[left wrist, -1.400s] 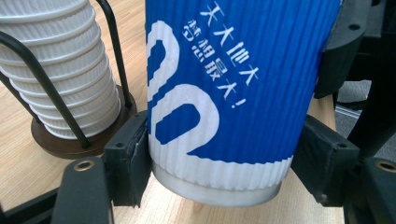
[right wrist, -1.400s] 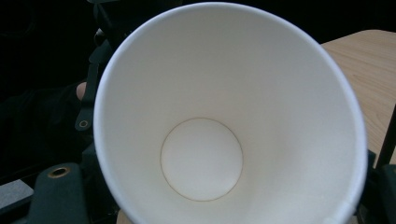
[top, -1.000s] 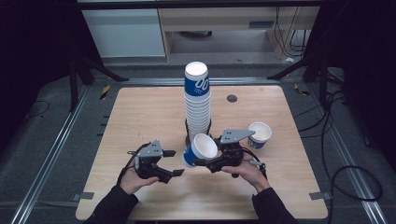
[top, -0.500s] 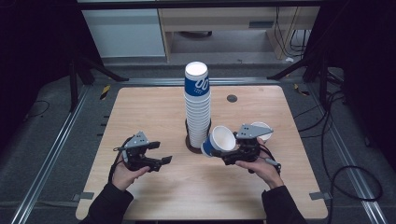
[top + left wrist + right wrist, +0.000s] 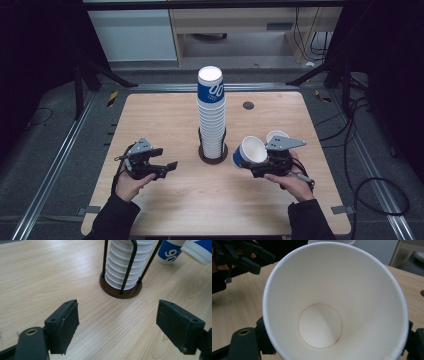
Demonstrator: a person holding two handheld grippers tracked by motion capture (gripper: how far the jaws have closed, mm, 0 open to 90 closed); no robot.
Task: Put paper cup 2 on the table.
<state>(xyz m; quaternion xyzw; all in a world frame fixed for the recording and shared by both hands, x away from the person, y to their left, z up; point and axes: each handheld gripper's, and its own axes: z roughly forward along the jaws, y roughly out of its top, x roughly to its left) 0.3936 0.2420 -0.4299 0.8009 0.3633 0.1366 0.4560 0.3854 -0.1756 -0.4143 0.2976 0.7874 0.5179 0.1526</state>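
One cup in hand, one set down, the stack still tall.

The left gripper [image 5: 167, 167] hangs open and empty; the right gripper [image 5: 256, 167] clamps a tilted cup [image 5: 249, 151] just beside the stack [image 5: 211, 112], mouth toward the person. Behind it a second cup [image 5: 276, 136] stands on the table [image 5: 165, 115]; many remain to unstack, I'd judge.

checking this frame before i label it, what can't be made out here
- Right gripper: in the right gripper view the held cup covers its pads.
- Second cup: in the high view the gripper's grey plate hides most of it.
- Cup stack: the left gripper view's top edge cuts it off.
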